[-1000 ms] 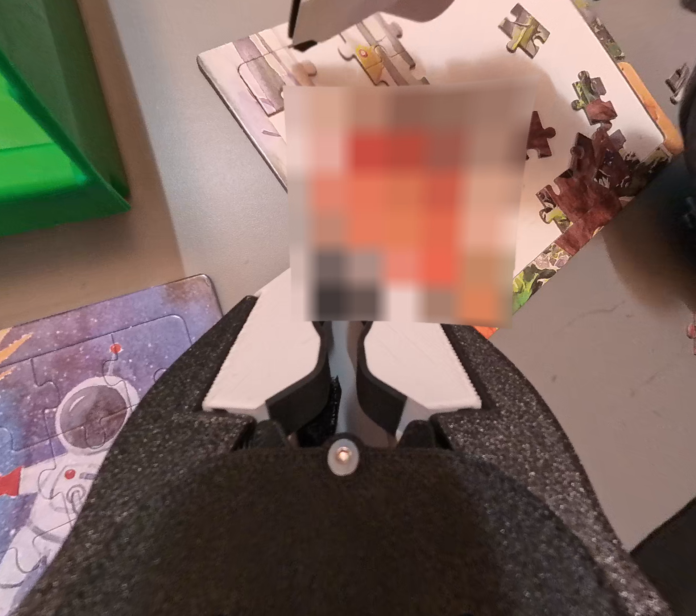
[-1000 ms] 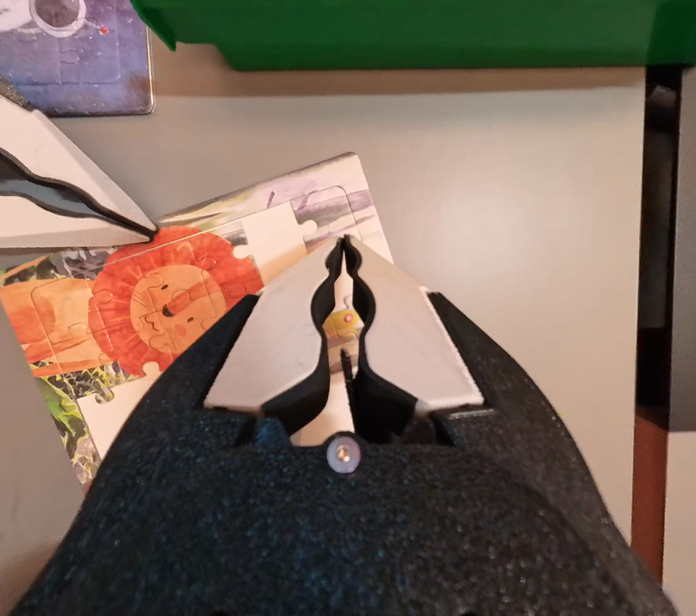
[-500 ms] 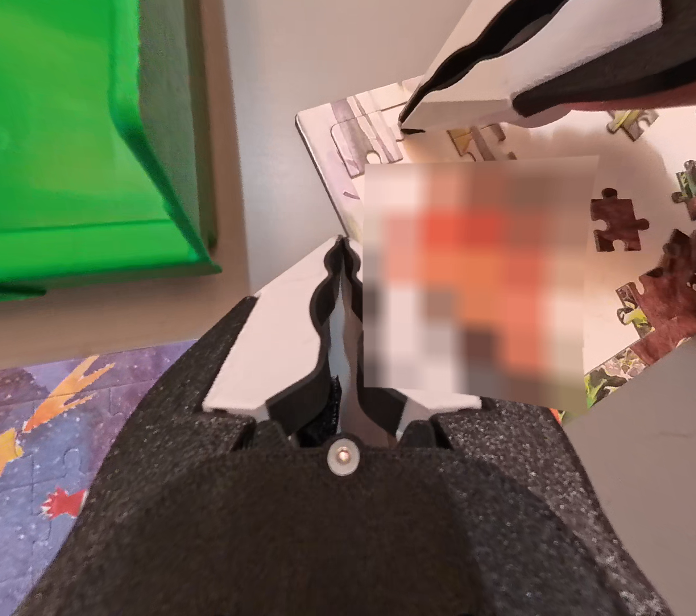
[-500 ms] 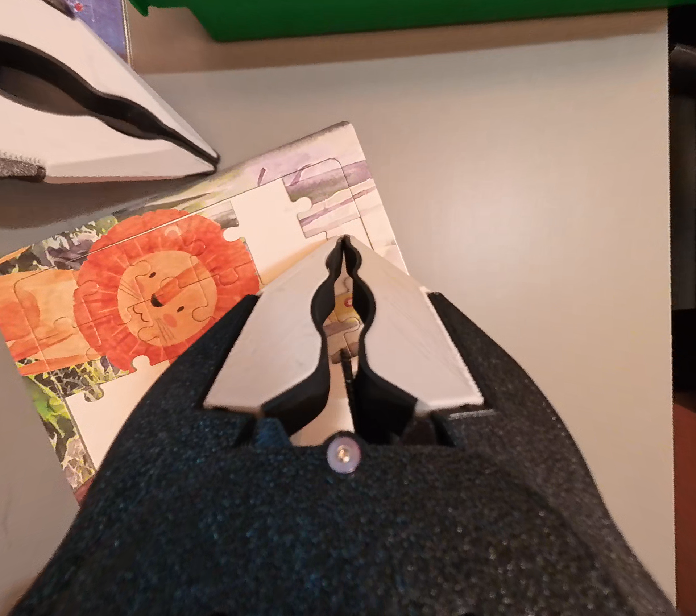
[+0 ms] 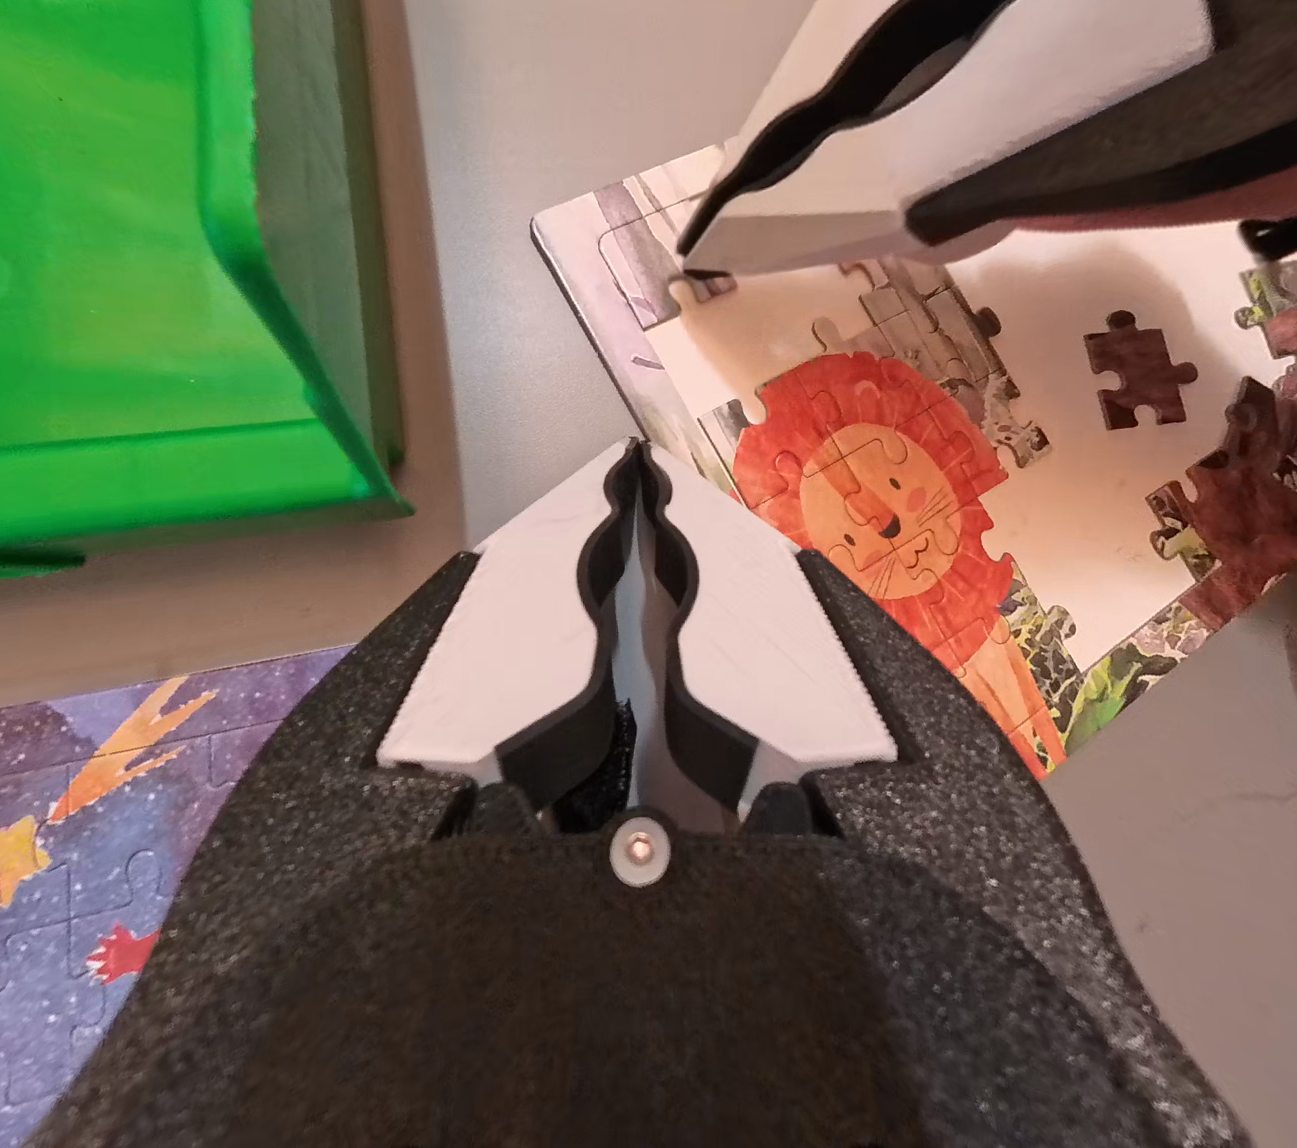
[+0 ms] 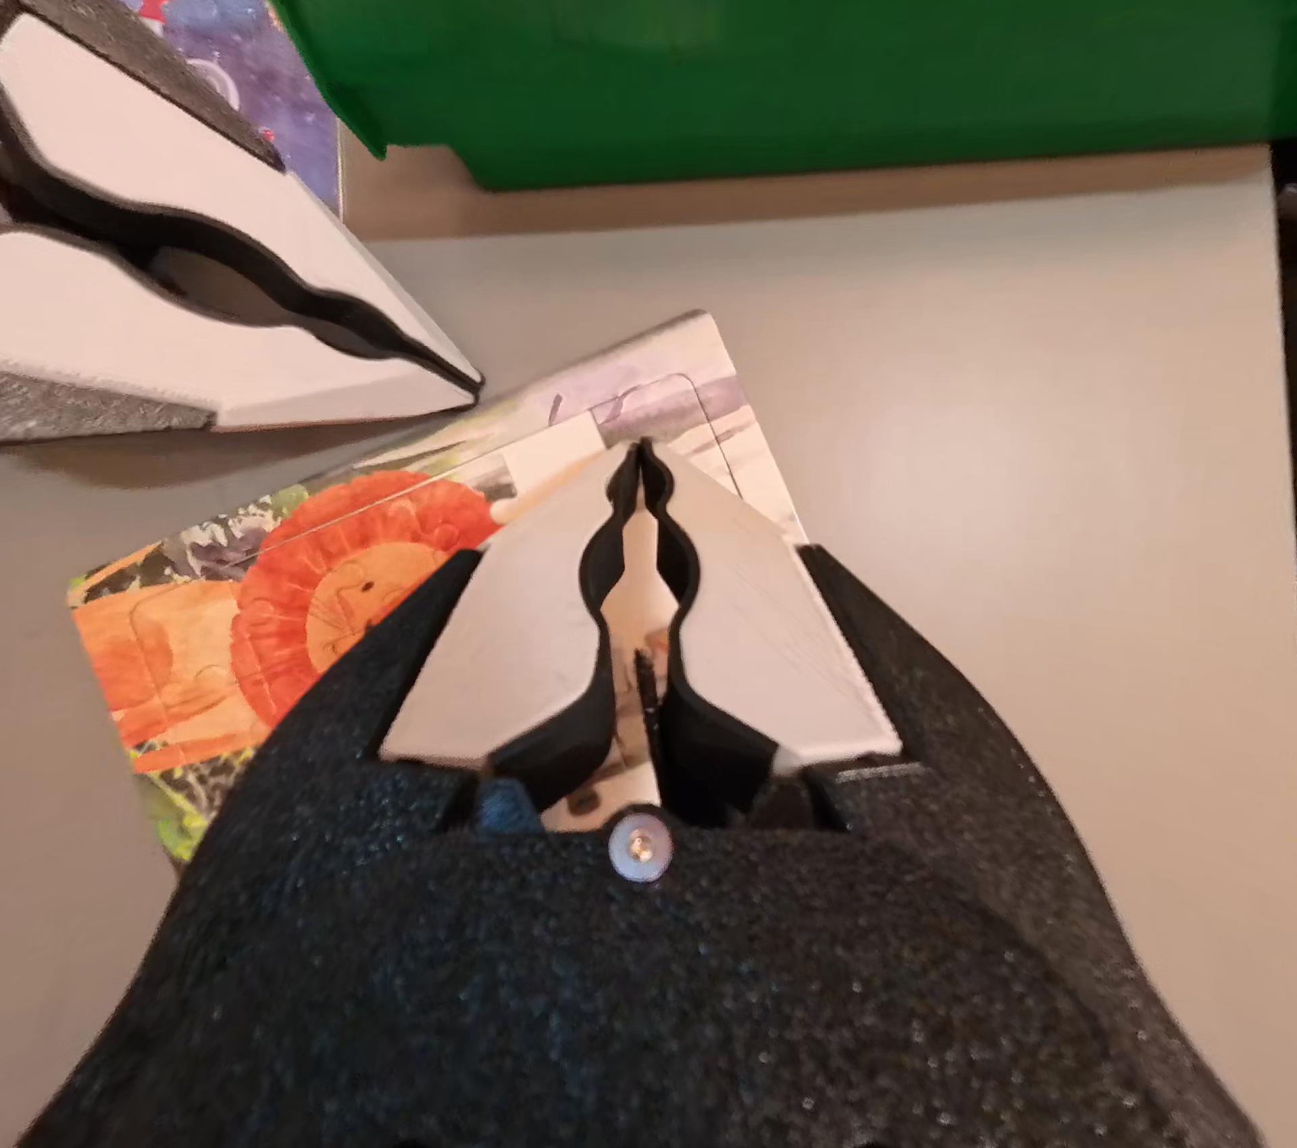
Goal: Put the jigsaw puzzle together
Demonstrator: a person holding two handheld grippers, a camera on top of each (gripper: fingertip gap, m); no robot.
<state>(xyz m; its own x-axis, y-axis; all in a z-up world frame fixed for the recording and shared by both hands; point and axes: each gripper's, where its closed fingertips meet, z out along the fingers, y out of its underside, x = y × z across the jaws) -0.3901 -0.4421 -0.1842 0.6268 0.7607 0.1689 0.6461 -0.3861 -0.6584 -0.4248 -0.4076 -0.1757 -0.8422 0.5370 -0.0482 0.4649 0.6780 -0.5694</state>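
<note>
Green bin (image 5: 126,202) far left, space puzzle (image 5: 105,798) below it. Left gripper (image 5: 637,447) closed, empty, tips just off the lion puzzle board (image 5: 877,482) edge. Right gripper (image 5: 691,254) closed, nothing visibly held, tips at a grey piece (image 5: 709,282) near the board's top corner. Loose brown piece (image 5: 1137,377) on bare board, right.

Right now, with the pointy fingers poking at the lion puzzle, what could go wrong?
1. The right gripper presses its shut tip near the lion puzzle tray's top corner, beside a small grey piece. A slip might knock that piece out of line.
2. The tray hangs over the grey mat's edge on one side, so pushing could tip or slide it.
3. The loose brown piece lies unfixed and could scatter.
</note>
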